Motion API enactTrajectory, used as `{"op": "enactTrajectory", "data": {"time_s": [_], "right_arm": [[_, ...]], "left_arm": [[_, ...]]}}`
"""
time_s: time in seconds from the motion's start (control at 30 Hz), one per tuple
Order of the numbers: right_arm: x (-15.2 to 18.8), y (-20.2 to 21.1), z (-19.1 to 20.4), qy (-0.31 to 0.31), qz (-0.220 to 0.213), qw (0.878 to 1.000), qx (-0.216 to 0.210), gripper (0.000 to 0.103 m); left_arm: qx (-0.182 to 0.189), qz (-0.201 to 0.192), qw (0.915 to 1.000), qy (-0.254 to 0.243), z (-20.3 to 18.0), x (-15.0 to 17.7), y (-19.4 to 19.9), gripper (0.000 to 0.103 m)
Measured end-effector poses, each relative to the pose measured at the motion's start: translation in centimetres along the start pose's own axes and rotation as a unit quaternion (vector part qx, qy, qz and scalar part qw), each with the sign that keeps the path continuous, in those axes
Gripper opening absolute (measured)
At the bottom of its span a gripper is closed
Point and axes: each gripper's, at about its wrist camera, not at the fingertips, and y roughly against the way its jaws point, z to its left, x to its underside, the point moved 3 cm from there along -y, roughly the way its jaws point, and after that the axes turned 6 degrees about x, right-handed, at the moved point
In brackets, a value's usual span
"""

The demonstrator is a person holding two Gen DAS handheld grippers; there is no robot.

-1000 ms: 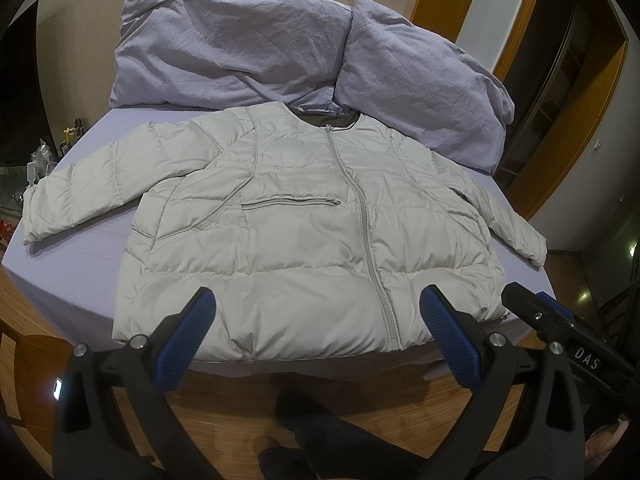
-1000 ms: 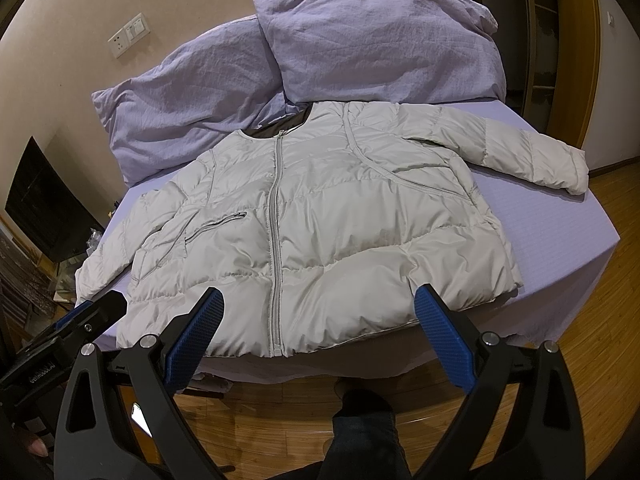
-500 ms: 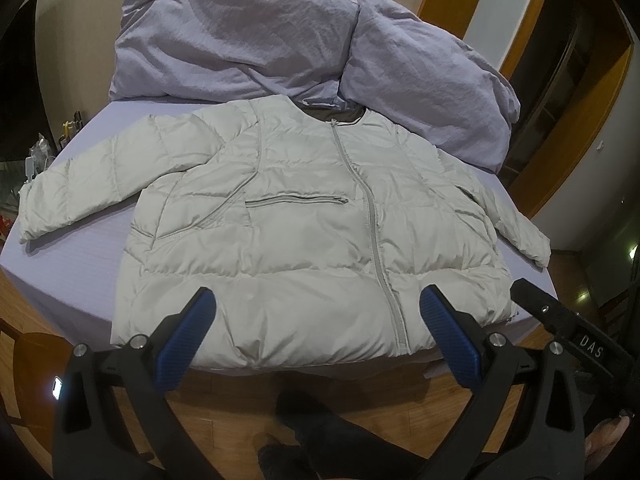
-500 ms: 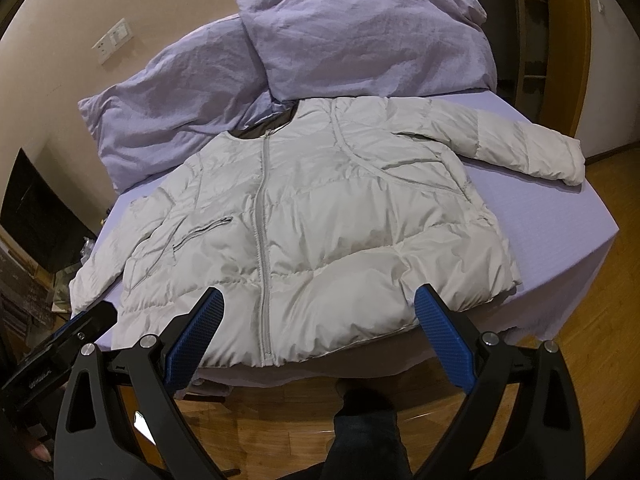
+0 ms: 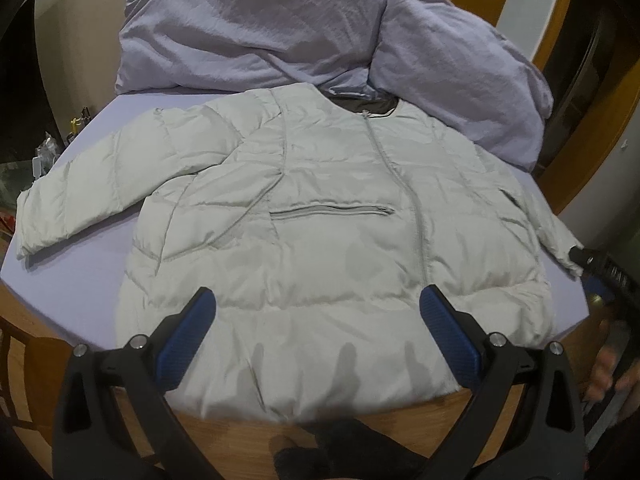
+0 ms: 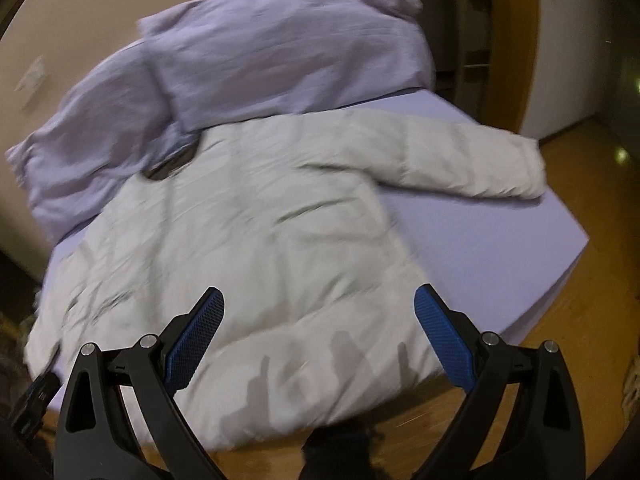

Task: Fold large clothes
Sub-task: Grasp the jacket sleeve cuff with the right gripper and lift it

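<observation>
A pale grey puffer jacket (image 5: 320, 216) lies flat and zipped, front up, on the lavender bed (image 5: 80, 280), both sleeves spread out. In the right wrist view the jacket (image 6: 260, 248) is blurred by motion. My left gripper (image 5: 316, 320) is open and empty, hovering over the jacket's bottom hem. My right gripper (image 6: 318, 320) is open and empty over the hem's right part, with the right sleeve (image 6: 472, 164) stretched out beyond it. The right gripper's tip also shows at the right edge of the left wrist view (image 5: 600, 268), near the sleeve cuff.
Two lavender pillows (image 5: 248, 28) (image 5: 460, 64) lean at the head of the bed behind the collar. The wooden floor (image 5: 240, 440) lies below the bed's near edge. A wooden door frame (image 5: 592, 120) stands at the right. A cluttered stand (image 5: 44, 152) is at the left.
Both grippers have moved forward over the jacket's hem. The right gripper has swung quickly to the right, blurring its view. Both stay open.
</observation>
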Motion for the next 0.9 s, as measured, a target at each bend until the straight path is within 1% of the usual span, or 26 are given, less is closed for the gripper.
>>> {"op": "enactTrajectory", "data": {"time_s": [0.13, 0.23, 0.33, 0.47, 0.57, 0.73, 0.83, 0.9], "right_arm": [[-2.9, -3.9, -3.7, -0.033, 0.004, 0.998, 0.061, 0.097], [-5.0, -7.1, -7.5, -0.069, 0.014, 0.992, 0.110, 0.093], [-6.7, -9.9, -11.6, -0.116, 0.036, 0.981, 0.153, 0.088], [-8.5, -12.3, -16.8, -0.189, 0.058, 0.961, 0.191, 0.086], [-9.5, -13.5, -19.5, -0.218, 0.069, 0.951, 0.210, 0.084], [-10.2, -15.2, -22.4, -0.241, 0.096, 0.939, 0.225, 0.073], [-9.9, -15.9, -23.1, -0.245, 0.111, 0.938, 0.217, 0.066], [-9.5, -16.0, -22.9, -0.243, 0.117, 0.940, 0.209, 0.058]], "left_arm": [[-0.013, 0.009, 0.9999, 0.000, 0.9, -1.5, -2.0, 0.101], [-0.026, 0.014, 0.9996, -0.001, 1.7, -3.0, -3.5, 0.101], [-0.039, 0.017, 0.9991, -0.004, 2.4, -4.6, -5.0, 0.101], [-0.055, 0.021, 0.9983, -0.003, 3.3, -6.7, -6.9, 0.101], [-0.065, 0.025, 0.9976, -0.001, 3.8, -8.0, -8.1, 0.101], [-0.077, 0.035, 0.9964, 0.004, 4.1, -9.4, -9.8, 0.101], [-0.084, 0.039, 0.9957, 0.005, 4.1, -10.0, -10.7, 0.101], [-0.089, 0.043, 0.9950, 0.010, 4.1, -10.2, -11.2, 0.101]]}}
